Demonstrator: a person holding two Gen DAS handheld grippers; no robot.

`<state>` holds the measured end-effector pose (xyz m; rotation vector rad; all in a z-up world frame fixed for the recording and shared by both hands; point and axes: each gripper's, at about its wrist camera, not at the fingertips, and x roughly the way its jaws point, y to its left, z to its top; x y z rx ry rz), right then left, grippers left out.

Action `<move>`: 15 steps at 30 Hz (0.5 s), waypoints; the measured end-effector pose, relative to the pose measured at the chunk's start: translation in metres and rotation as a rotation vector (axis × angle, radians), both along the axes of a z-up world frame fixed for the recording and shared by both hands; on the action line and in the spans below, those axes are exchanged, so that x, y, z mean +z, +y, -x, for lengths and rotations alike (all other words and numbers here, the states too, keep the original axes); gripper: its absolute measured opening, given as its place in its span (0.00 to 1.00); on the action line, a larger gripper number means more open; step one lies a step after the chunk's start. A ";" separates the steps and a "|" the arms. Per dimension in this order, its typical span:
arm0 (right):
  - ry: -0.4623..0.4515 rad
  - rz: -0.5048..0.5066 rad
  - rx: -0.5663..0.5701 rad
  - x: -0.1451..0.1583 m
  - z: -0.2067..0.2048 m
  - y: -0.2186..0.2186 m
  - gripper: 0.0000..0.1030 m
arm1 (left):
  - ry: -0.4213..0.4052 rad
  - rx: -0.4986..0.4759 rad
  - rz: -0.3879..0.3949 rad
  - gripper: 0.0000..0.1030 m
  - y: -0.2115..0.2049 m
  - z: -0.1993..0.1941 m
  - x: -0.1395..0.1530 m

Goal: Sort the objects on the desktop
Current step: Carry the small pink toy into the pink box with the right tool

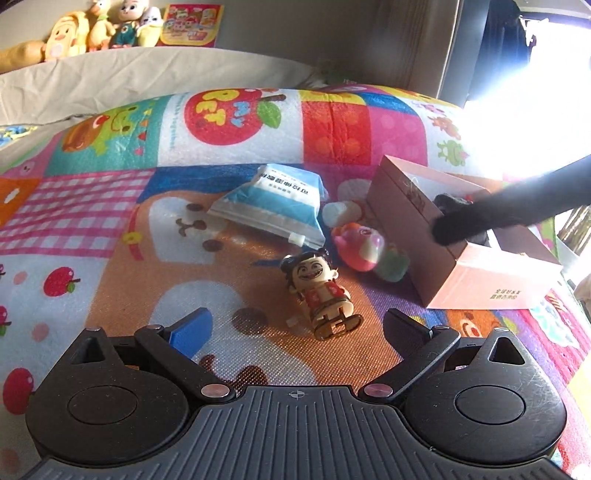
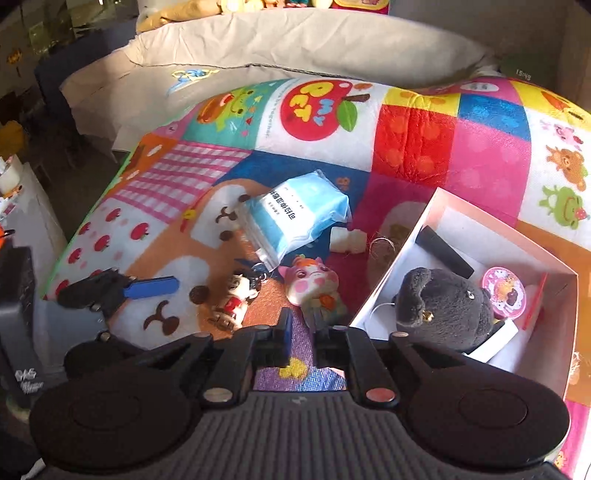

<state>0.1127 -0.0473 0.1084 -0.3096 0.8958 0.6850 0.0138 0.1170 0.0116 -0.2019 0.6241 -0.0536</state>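
My left gripper [image 1: 295, 328] stands open low over the colourful play mat [image 1: 110, 229]. A small grinning doll figurine [image 1: 317, 295] lies just ahead of its fingers. Beyond it are a blue-and-white packet [image 1: 273, 203], a pink cat toy [image 1: 358, 243] and a white block [image 1: 340, 214]. A pink box [image 1: 480, 284] stands at the right. My right gripper [image 2: 304, 332] is shut with nothing in it, above the mat beside the box [image 2: 436, 206]. Inside the box lie a grey plush toy [image 2: 443, 306], a black cylinder [image 2: 443, 251] and a pink round item [image 2: 504, 291].
A dark blurred shape [image 1: 498, 210] crosses over the box in the left wrist view. A loose bundle of twine [image 2: 380, 247] lies by the box wall. A grey cushion [image 2: 295, 40] and several plush toys [image 1: 92, 29] lie behind the mat. A table edge [image 2: 22, 206] stands at the left.
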 end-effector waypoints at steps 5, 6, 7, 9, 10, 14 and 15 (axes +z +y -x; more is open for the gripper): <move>-0.098 0.096 0.054 -0.015 -0.020 0.044 0.53 | -0.006 0.003 -0.014 0.99 -0.001 0.001 0.000; -0.101 0.136 0.070 -0.021 -0.025 0.055 0.53 | -0.008 0.003 -0.014 0.99 -0.001 0.002 0.001; -0.098 0.169 0.080 -0.027 -0.031 0.065 0.53 | -0.009 0.004 -0.013 0.99 -0.001 0.002 0.001; -0.094 0.253 0.065 -0.042 -0.044 0.081 0.53 | -0.006 0.005 -0.006 0.99 0.000 0.001 0.001; -0.086 0.280 0.055 -0.047 -0.049 0.086 0.53 | -0.004 0.004 -0.002 0.99 0.000 0.001 0.000; -0.036 0.291 0.036 -0.059 -0.055 0.087 0.39 | -0.006 0.003 0.011 0.99 0.002 0.001 0.000; -0.051 0.278 0.017 -0.055 -0.051 0.084 0.38 | -0.007 0.003 0.013 0.99 0.002 0.002 0.000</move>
